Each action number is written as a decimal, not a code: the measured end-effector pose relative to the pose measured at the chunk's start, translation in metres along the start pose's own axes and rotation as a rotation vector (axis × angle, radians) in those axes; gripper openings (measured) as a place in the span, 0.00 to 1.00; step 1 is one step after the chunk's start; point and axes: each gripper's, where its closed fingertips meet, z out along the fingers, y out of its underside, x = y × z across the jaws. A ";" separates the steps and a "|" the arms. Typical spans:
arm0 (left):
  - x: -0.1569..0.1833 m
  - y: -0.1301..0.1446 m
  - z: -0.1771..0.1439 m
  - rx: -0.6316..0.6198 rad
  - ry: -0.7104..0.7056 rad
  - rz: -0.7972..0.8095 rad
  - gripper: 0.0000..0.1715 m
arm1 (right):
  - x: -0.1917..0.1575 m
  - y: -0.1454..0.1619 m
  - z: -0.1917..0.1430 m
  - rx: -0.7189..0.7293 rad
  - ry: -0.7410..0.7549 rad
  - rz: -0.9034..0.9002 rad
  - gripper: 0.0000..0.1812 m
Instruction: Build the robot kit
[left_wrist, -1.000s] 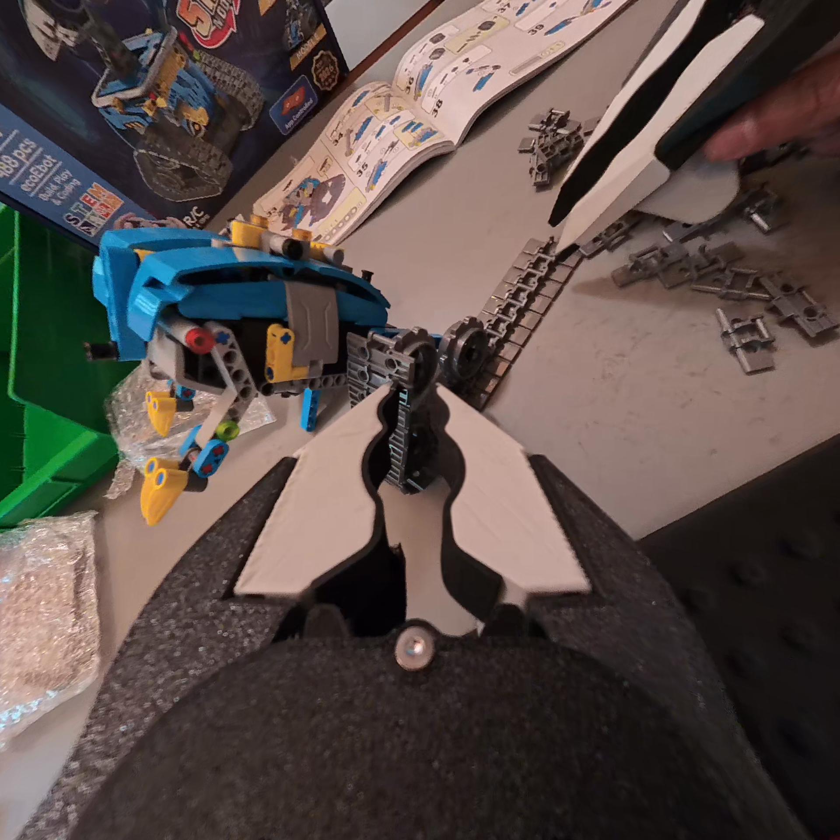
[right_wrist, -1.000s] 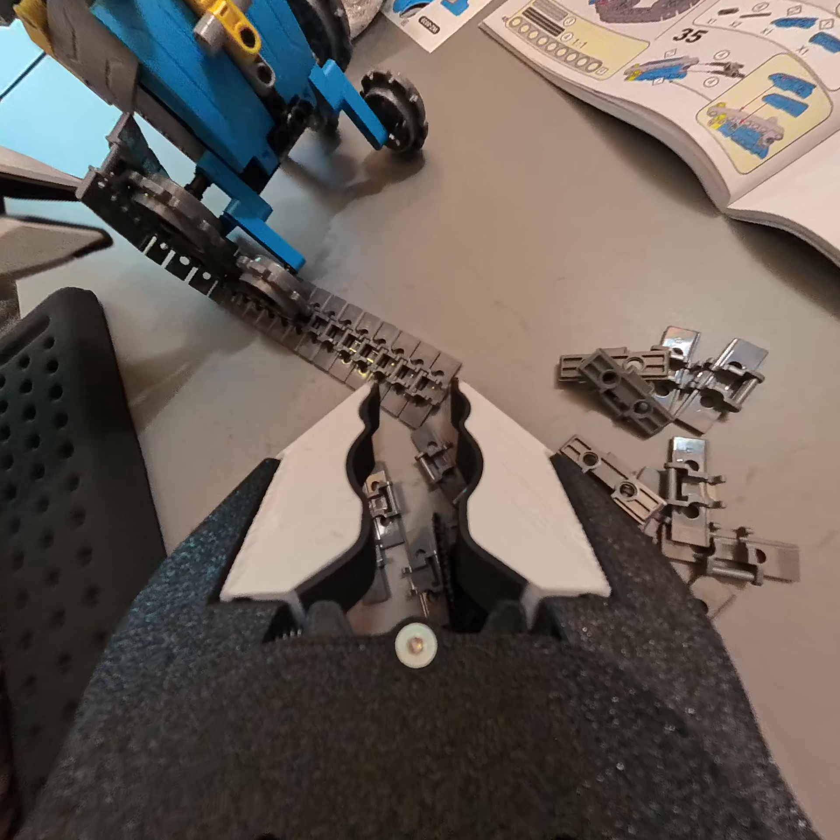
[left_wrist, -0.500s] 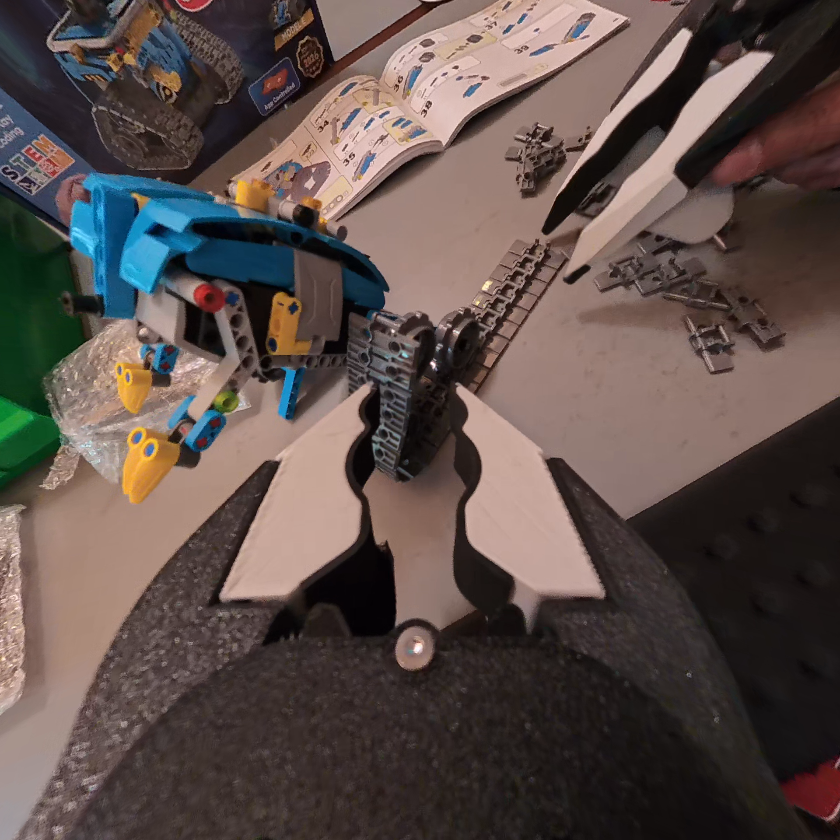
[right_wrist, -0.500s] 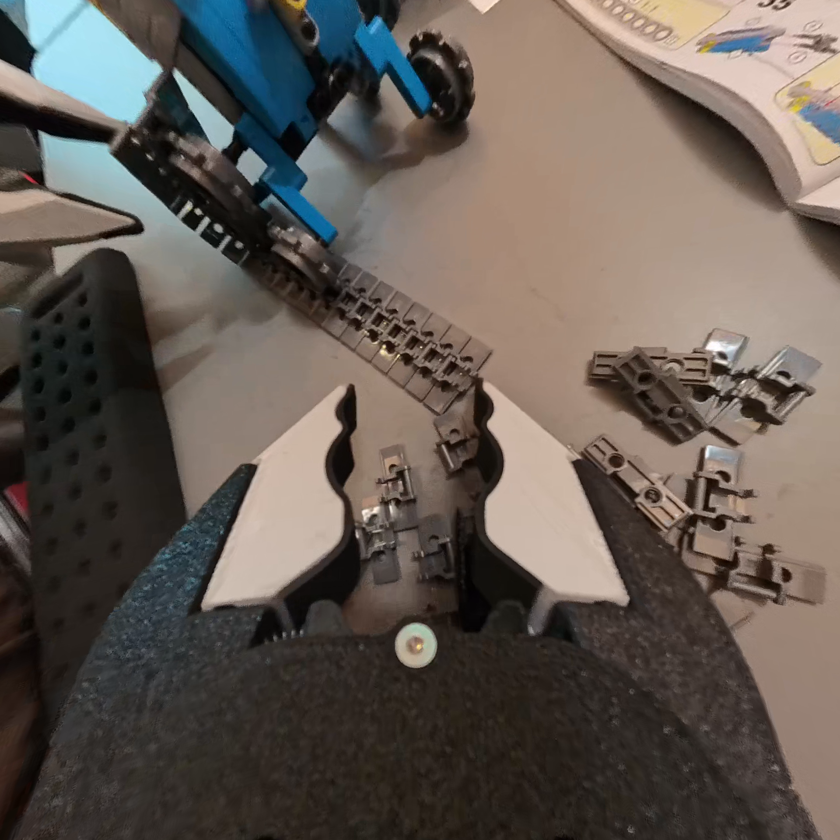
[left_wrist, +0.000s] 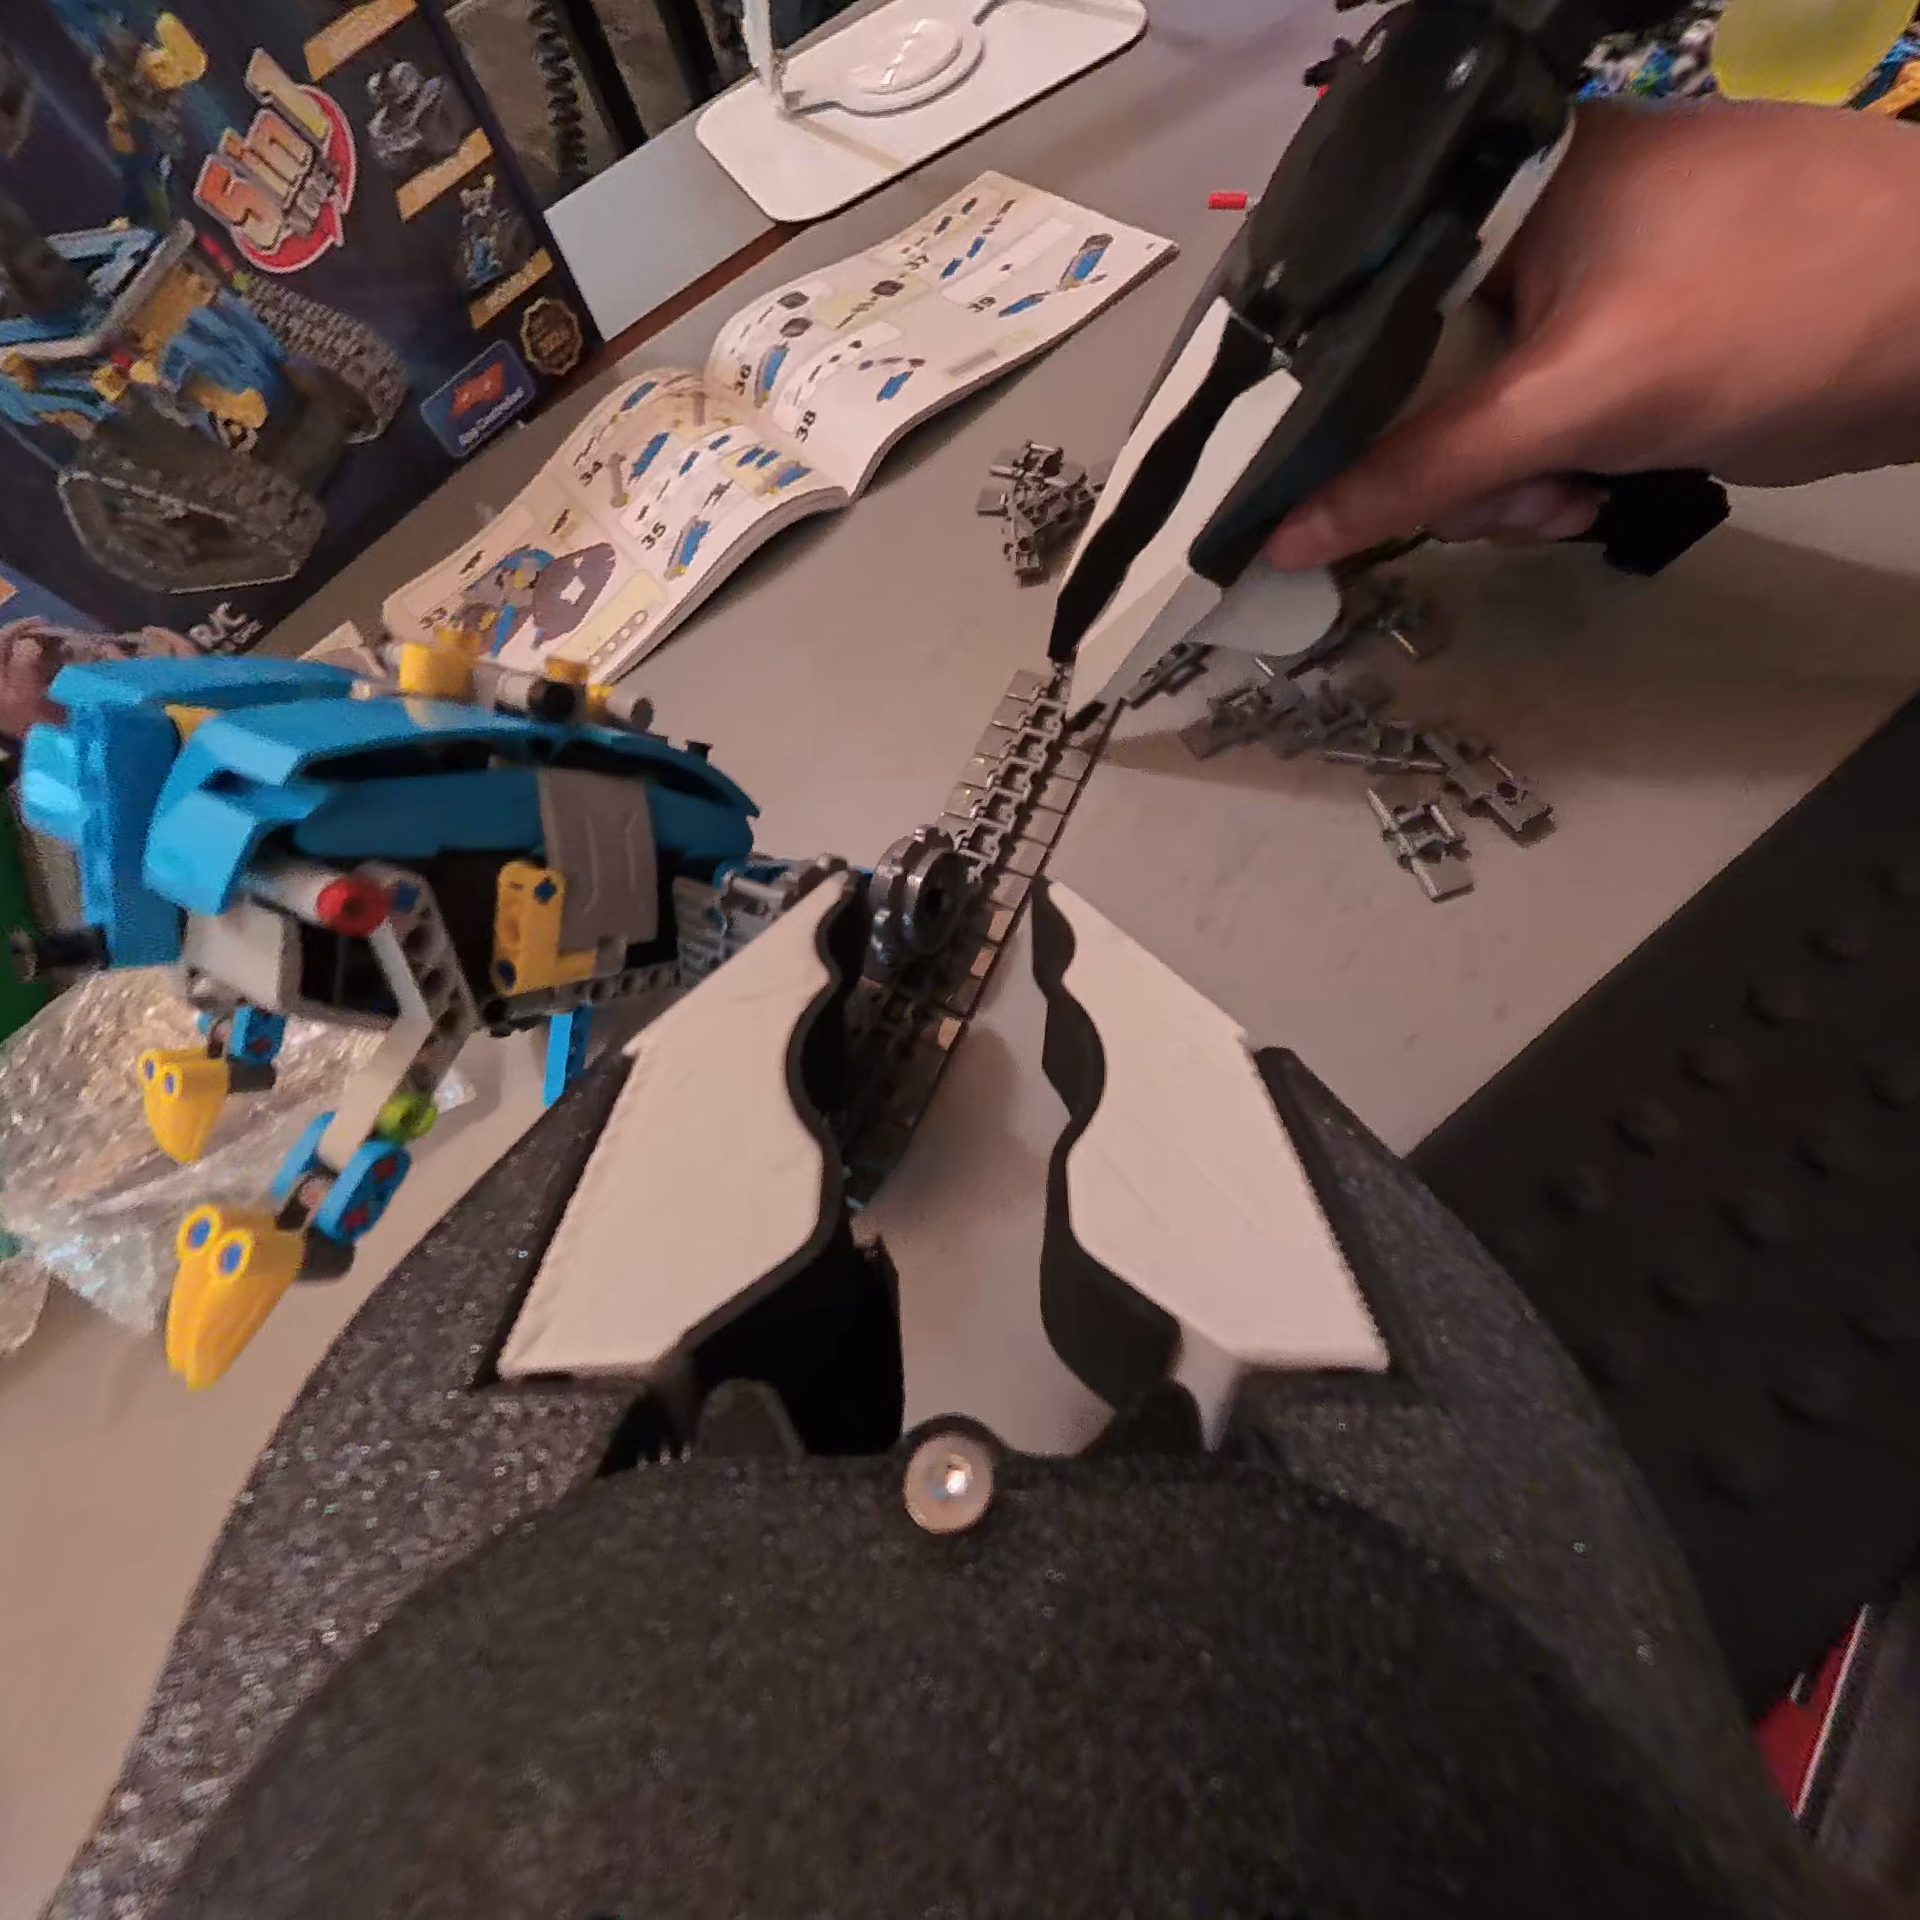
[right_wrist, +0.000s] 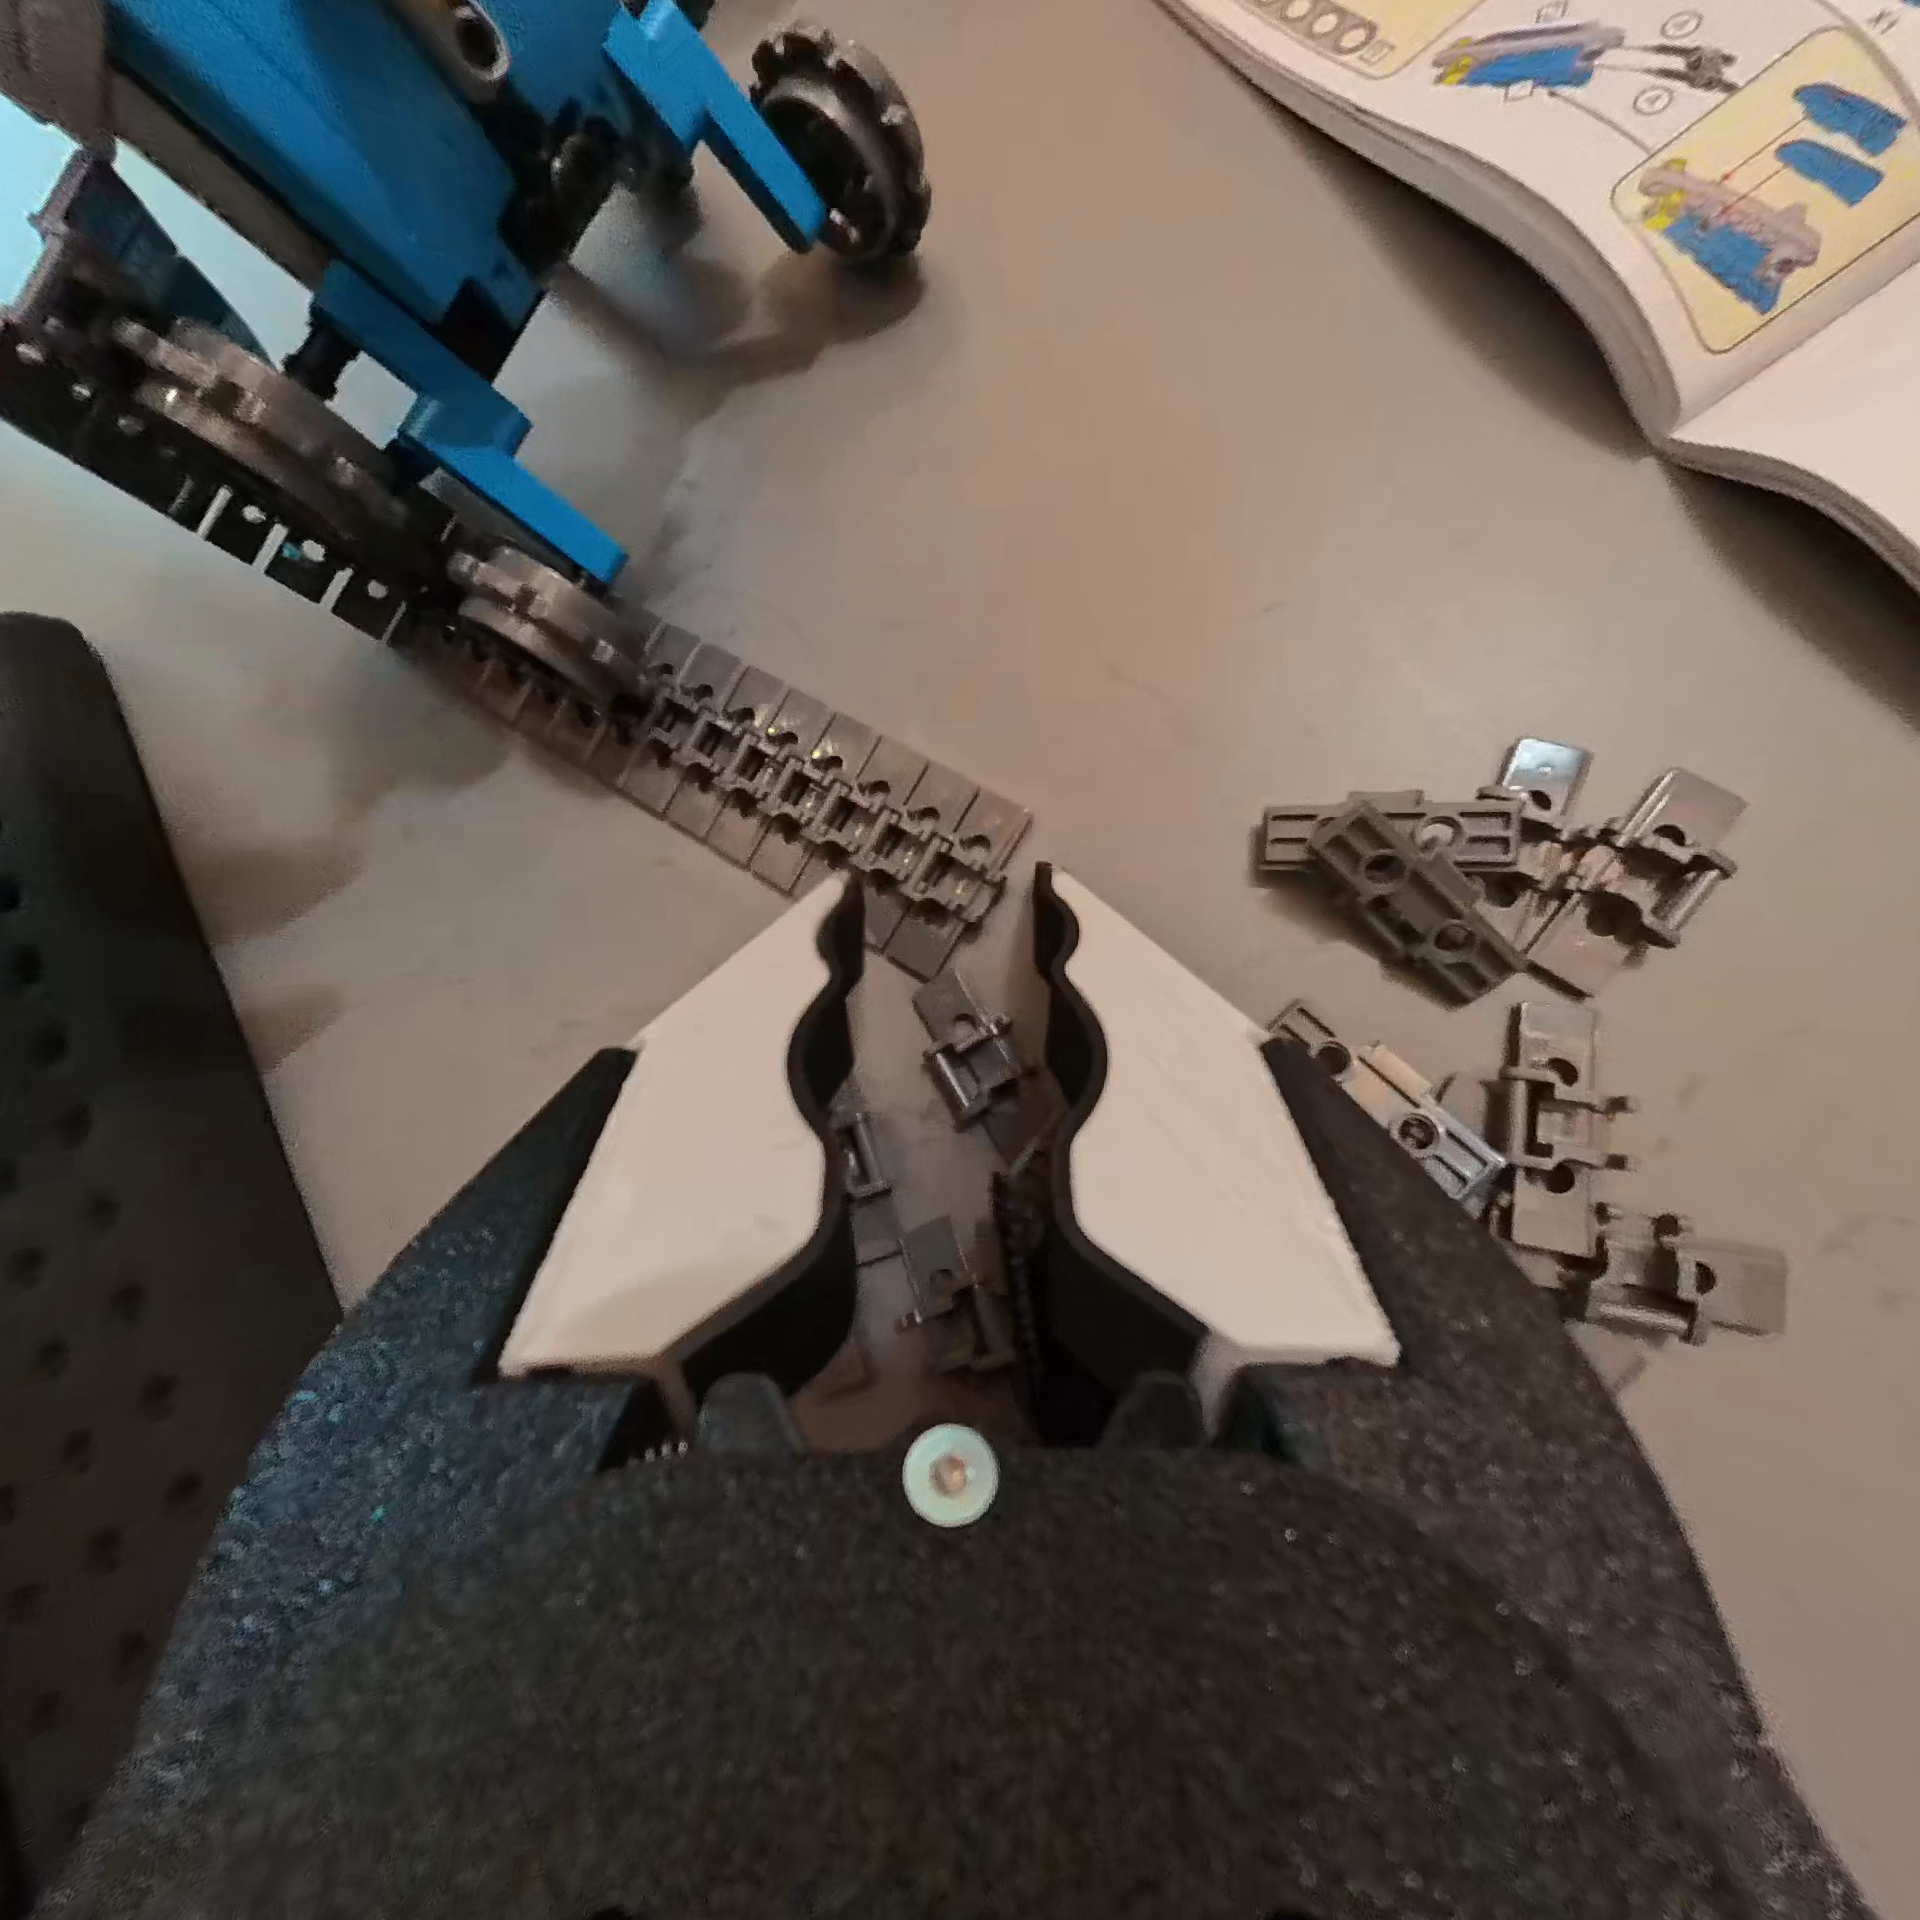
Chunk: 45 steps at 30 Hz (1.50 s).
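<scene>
Spreading across the view, a grey table (right_wrist: 1195, 499) is seen beneath a blue brick-built vehicle (left_wrist: 416, 790) whose grey track strip (right_wrist: 831, 800) trails flat. The track's wheel end is framed by the left gripper (left_wrist: 935, 914), its jaws parted and gripping nothing. The strip's free end is met by the right gripper (right_wrist: 945, 894), narrowly open over loose grey links (right_wrist: 966, 1049).

Left claw (left_wrist: 935, 904) opened wider, right claw (right_wrist: 945, 883) narrowed — nearer track (right_wrist: 831, 800)
</scene>
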 end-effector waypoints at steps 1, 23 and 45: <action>0.001 -0.002 0.002 0.003 0.011 0.008 0.19 | 0.000 0.000 0.000 -0.009 -0.001 -0.003 0.17; 0.023 -0.027 0.074 -0.252 0.143 0.133 0.19 | -0.028 -0.024 -0.035 0.206 0.026 -0.327 0.01; 0.035 -0.019 0.085 -0.316 0.220 0.274 0.14 | -0.029 -0.025 -0.041 0.302 -0.080 -0.297 0.13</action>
